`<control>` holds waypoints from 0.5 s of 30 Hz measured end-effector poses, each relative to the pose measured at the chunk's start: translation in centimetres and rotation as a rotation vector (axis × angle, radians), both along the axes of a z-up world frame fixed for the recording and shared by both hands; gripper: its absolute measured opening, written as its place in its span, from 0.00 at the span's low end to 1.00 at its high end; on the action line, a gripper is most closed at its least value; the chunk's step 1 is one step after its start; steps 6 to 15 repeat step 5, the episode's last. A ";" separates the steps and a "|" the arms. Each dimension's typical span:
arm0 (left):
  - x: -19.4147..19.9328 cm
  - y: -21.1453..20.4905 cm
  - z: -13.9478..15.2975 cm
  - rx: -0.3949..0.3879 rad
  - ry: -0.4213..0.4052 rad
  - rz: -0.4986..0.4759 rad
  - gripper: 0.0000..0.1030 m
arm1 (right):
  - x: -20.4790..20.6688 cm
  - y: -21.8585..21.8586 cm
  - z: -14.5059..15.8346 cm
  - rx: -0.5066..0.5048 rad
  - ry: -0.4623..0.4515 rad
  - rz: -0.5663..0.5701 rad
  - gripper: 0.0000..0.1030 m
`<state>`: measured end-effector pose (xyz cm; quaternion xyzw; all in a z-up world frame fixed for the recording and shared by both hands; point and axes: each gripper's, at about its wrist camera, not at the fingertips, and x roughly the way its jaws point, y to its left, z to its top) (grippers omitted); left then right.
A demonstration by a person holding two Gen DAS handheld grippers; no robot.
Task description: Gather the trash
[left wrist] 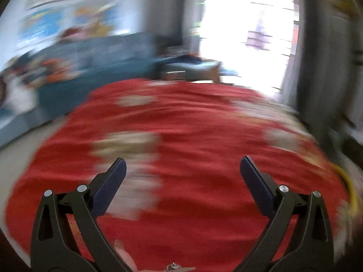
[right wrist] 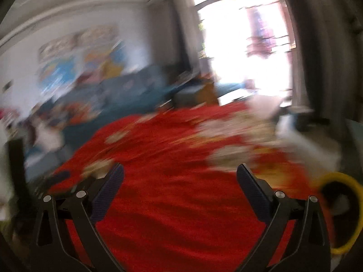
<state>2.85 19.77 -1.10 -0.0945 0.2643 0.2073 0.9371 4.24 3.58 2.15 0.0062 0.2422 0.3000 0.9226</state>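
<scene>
Blurring is being seen in both views. Both the left gripper (left wrist: 182,165) and right gripper (right wrist: 180,173) are being held wide open and empty over a red cloth (left wrist: 192,124). Pale scraps (left wrist: 127,145), likely trash, are lying at 11 o'clock; a yellow-rimmed bin (right wrist: 342,208) is sitting at 3 o'clock.

Blurred teal sofa (left wrist: 102,68) beside a bright window (left wrist: 249,29).

A room in a home; a big red blanket (left wrist: 181,136) fills the middle; a blue sofa (left wrist: 102,63) upper left; bright window (left wrist: 249,22) upper right.
</scene>
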 end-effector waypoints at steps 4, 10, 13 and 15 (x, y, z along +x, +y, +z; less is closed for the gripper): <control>-1.3 13.2 -2.5 -0.053 0.133 0.263 0.89 | 0.8 14.1 -2.7 -0.097 0.178 0.201 0.94; -1.6 15.7 -3.5 -0.091 0.165 0.301 0.89 | 0.9 18.7 -4.3 -0.150 0.239 0.264 0.94; -1.6 15.7 -3.5 -0.091 0.165 0.301 0.89 | 0.9 18.7 -4.3 -0.150 0.239 0.264 0.94; -1.6 15.7 -3.5 -0.091 0.165 0.301 0.89 | 0.9 18.7 -4.3 -0.150 0.239 0.264 0.94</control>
